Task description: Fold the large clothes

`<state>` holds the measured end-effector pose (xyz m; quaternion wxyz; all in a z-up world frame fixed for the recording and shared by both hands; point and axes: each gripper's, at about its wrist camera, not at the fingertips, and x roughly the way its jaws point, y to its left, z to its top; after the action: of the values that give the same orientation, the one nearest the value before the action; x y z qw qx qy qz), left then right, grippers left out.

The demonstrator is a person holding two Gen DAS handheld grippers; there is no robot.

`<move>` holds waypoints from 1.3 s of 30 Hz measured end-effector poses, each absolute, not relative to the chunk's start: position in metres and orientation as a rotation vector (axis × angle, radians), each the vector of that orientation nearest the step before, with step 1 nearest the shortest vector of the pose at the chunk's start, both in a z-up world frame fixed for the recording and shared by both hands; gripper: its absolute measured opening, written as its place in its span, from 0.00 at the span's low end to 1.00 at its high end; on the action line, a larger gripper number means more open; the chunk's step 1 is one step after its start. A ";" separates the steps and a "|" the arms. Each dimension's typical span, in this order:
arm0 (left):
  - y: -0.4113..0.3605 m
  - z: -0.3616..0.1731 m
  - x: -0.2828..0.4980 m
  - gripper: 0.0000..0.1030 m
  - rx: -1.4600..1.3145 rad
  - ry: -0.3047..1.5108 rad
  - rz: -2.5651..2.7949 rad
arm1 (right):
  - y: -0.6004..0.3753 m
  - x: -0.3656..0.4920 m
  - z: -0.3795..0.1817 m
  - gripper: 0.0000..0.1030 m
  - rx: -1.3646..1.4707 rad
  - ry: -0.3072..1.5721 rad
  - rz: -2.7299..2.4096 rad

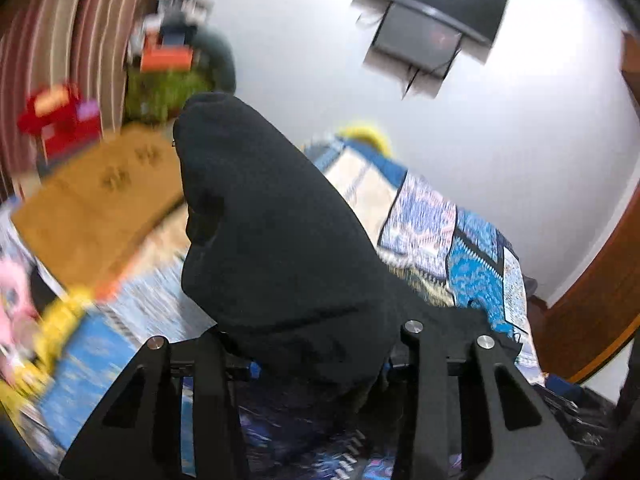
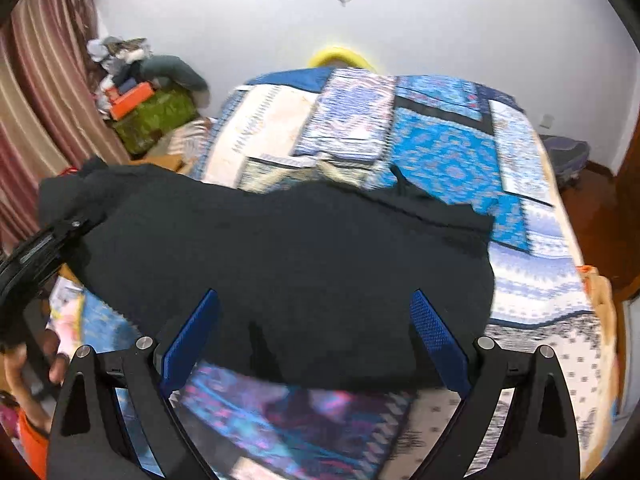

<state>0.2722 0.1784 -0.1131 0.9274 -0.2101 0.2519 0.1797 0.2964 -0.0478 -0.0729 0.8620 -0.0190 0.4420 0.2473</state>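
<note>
A large black garment lies spread on the blue patchwork bedspread. My right gripper is open, its blue pads wide apart just above the garment's near edge, holding nothing. My left gripper is shut on a fold of the black garment, which rises in a bunched mass in front of its camera and hides the fingertips. In the right wrist view the left gripper grips the garment's far left corner, lifted off the bed.
The bed fills the middle. Striped curtains, a green box with clutter and a brown board stand at the left. A wall television hangs above. A wooden door frame is at the right.
</note>
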 end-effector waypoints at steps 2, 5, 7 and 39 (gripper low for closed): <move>0.174 -0.093 0.258 0.38 -0.368 0.474 0.377 | -0.030 0.292 -0.073 0.93 -0.045 0.929 0.555; 0.169 -0.074 0.246 0.38 -0.299 0.438 0.375 | 0.002 0.284 -0.088 0.93 -0.078 0.972 0.614; 0.158 -0.070 0.242 0.38 -0.227 0.436 0.371 | 0.021 0.279 -0.105 0.93 -0.083 1.019 0.664; -0.020 -0.144 0.277 0.64 0.005 0.900 -0.193 | -0.203 0.246 -0.076 0.96 0.145 1.023 0.340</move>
<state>0.2767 -0.0204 -0.1436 0.8959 0.0024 0.4345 -0.0929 0.2460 -0.2028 -0.0764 0.8556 0.0691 0.4868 0.1617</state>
